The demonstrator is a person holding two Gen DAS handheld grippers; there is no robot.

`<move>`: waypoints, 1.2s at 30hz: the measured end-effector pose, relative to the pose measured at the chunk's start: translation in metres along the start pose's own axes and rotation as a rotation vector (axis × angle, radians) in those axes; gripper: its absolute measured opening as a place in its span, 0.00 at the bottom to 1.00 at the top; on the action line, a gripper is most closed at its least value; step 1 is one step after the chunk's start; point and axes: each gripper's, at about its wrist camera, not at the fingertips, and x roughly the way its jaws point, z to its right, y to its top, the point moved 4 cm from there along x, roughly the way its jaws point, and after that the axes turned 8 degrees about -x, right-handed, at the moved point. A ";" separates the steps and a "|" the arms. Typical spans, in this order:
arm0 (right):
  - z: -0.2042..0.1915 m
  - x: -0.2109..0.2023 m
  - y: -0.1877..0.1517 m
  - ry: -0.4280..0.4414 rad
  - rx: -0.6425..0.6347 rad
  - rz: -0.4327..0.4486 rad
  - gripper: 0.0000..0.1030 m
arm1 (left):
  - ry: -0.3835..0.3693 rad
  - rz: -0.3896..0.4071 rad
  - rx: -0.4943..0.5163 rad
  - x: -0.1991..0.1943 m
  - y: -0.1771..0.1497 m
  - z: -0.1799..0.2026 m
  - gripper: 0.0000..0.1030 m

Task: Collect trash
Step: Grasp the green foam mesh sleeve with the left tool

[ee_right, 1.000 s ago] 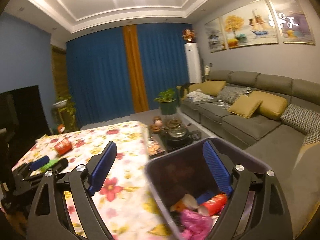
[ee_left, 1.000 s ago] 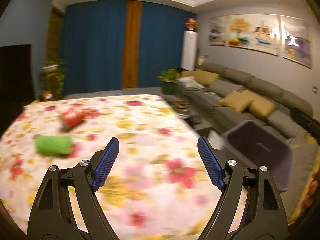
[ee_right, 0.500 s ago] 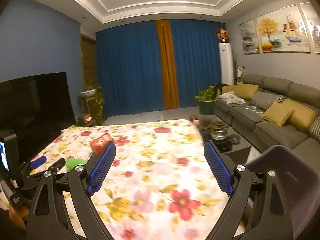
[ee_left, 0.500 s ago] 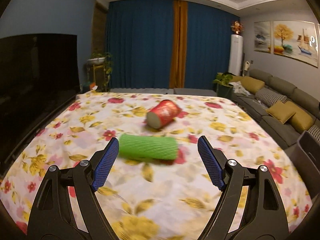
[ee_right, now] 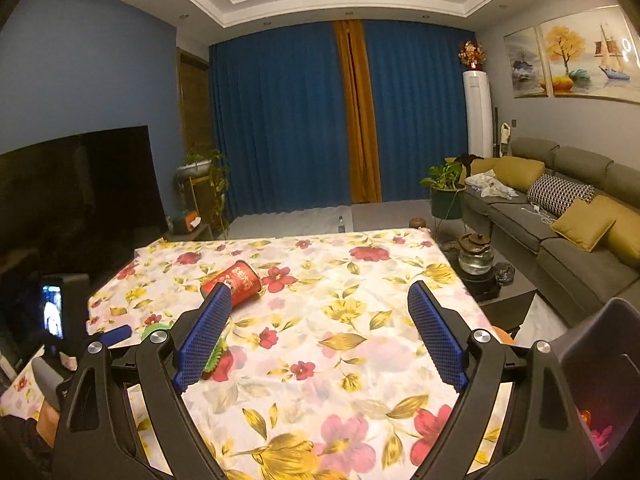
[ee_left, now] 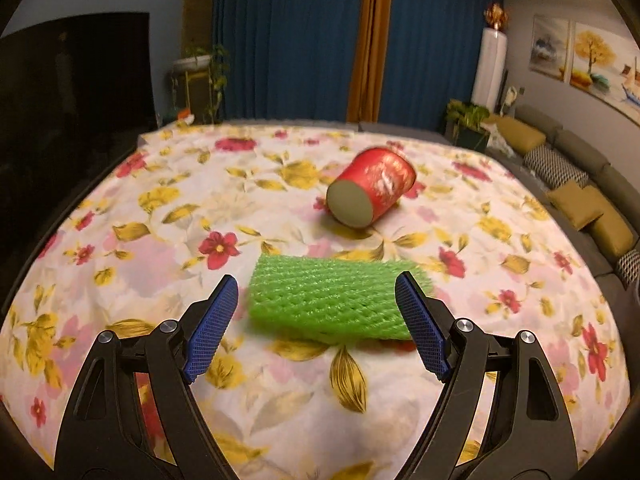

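From the left wrist view, the left gripper (ee_left: 316, 308) hangs spread wide over the flowered table (ee_left: 120, 264), its blue pads on either side of a green foam net sleeve (ee_left: 328, 300) that lies flat toward the near middle of the cloth. The sleeve spans nearly the whole gap, and the right pad overlaps its end in this view, though I can't tell whether it touches. Beyond it, toward the far right of the table, a red paper cup (ee_left: 370, 192) lies on its side, base toward us. To my eye the sleeve is the piece in hand: it looks soft and springy, so I'd lower the pads to cloth level and close slowly across it, taking care not to pinch the tablecloth with it.

From the right wrist view, the right gripper (ee_right: 320, 332) is also spread and carries nothing, hovering over the table's near half. The cup (ee_right: 236, 284) shows just past its left pad, and a sliver of the sleeve (ee_right: 214, 354) peeks out beside that pad. A dark bin (ee_right: 600, 364) sits off the table's right edge with some trash inside; it seems the place to carry the sleeve.
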 end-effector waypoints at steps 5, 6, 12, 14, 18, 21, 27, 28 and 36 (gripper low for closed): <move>-0.004 0.018 -0.003 0.010 -0.010 -0.032 0.84 | 0.013 -0.108 0.028 0.030 -0.001 0.002 0.74; -0.005 0.021 -0.004 0.012 -0.010 -0.038 0.84 | 0.015 -0.130 0.031 0.034 -0.002 0.003 0.73; -0.012 0.037 -0.005 0.023 -0.011 -0.067 0.84 | -0.017 -0.184 0.037 0.045 -0.007 0.004 0.49; -0.016 0.041 -0.006 0.028 -0.015 -0.077 0.84 | -0.034 -0.184 0.043 0.044 -0.007 0.006 0.35; -0.027 0.049 -0.006 0.036 -0.029 -0.093 0.84 | -0.069 -0.176 0.058 0.041 -0.006 0.011 0.14; -0.033 0.054 -0.006 0.039 -0.038 -0.102 0.84 | -0.083 -0.148 0.055 0.035 -0.004 0.011 0.11; -0.041 0.071 -0.004 0.041 -0.026 -0.132 0.84 | -0.057 -0.001 -0.005 -0.014 0.024 -0.006 0.11; -0.045 0.077 -0.003 0.038 -0.025 -0.139 0.84 | -0.038 0.034 -0.005 -0.024 0.028 -0.010 0.11; -0.089 0.133 -0.007 0.054 -0.038 -0.218 0.84 | 0.091 0.184 -0.096 -0.066 0.042 -0.060 0.11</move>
